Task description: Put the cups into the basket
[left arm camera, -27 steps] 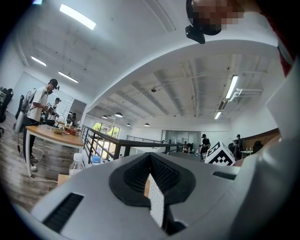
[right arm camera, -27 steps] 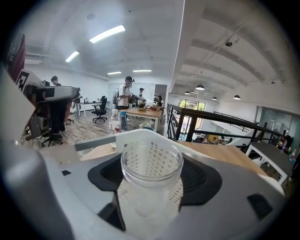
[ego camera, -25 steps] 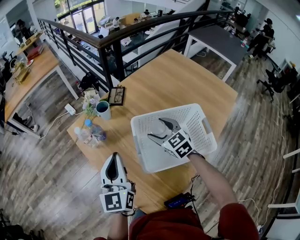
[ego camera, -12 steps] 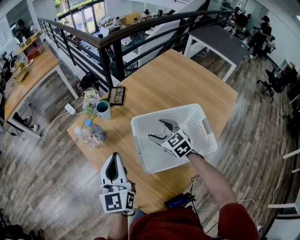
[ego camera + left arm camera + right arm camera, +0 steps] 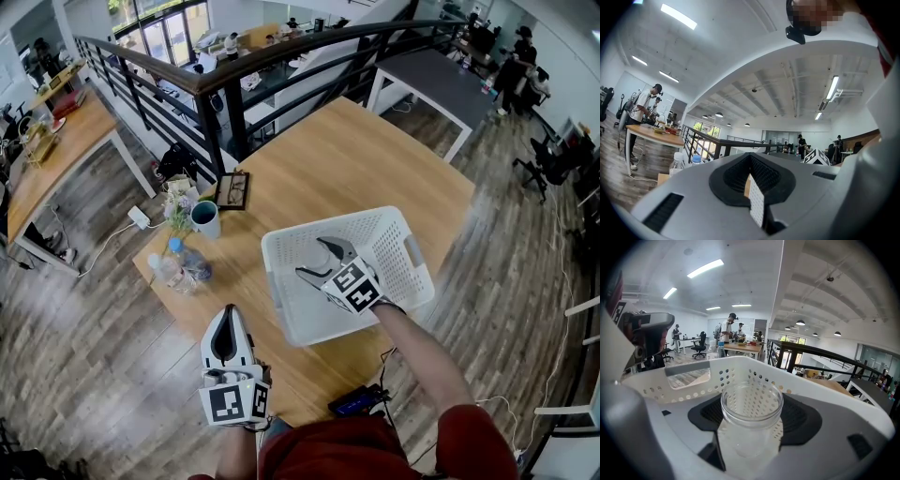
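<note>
Two grippers are held over a wooden table (image 5: 375, 155). Nearest to the person, the left gripper (image 5: 227, 319) hangs at the near left edge of the table. Its jaws are pressed together with nothing between them, and it points away from the person.

A small dark device (image 5: 354, 403) lies at the near edge of the table, to the right of the left gripper.

Further on, the right gripper (image 5: 312, 259) reaches into the white basket (image 5: 405, 246), which stands on the near right part of the table. Its jaws are clenched on a clear glass cup (image 5: 751, 416), the dark pads touching its two sides. In the right gripper view the cup is about upright: its long axis runs up and down and its open mouth points upward. The perforated basket wall rises just behind it, so the cup is inside the basket. Whether its bottom touches the basket floor, I cannot tell.

Beyond the basket to the left, two plastic bottles (image 5: 178, 267) lie near the table's left edge. A teal cup (image 5: 206, 218) stands upright behind them, mouth up, well apart from the basket. A picture frame (image 5: 232, 190) is just beyond it.
</note>
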A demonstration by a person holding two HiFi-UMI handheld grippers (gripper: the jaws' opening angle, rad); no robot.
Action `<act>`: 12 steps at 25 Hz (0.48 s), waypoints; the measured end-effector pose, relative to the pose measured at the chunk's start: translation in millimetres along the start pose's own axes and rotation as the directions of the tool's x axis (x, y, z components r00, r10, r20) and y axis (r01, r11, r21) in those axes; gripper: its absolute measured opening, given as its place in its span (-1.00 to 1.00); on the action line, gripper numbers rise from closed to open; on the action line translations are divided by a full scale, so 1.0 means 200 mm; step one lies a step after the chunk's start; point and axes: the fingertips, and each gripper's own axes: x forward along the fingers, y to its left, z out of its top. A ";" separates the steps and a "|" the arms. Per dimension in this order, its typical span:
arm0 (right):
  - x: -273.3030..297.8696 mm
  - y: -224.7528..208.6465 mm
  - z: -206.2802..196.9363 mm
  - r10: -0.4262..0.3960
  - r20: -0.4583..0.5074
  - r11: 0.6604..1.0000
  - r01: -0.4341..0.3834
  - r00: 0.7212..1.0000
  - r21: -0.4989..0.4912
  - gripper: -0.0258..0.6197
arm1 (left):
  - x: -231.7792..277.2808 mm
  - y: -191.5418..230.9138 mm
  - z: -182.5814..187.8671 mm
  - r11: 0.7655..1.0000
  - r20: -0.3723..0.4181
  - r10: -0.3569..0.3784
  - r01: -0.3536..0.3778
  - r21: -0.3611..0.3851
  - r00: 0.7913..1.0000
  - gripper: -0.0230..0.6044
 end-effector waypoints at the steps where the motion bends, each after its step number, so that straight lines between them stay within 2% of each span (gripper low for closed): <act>1: 0.00 0.00 0.00 0.000 0.001 1.000 0.000 1.000 0.000 0.17 | 0.00 0.00 0.00 1.000 0.000 0.000 0.000 0.000 1.000 -0.93; 12: 0.00 -0.02 -0.01 -0.003 0.002 1.000 0.003 1.000 0.008 0.17 | -0.01 0.00 0.00 1.000 0.001 -0.001 0.001 -0.002 1.000 -0.93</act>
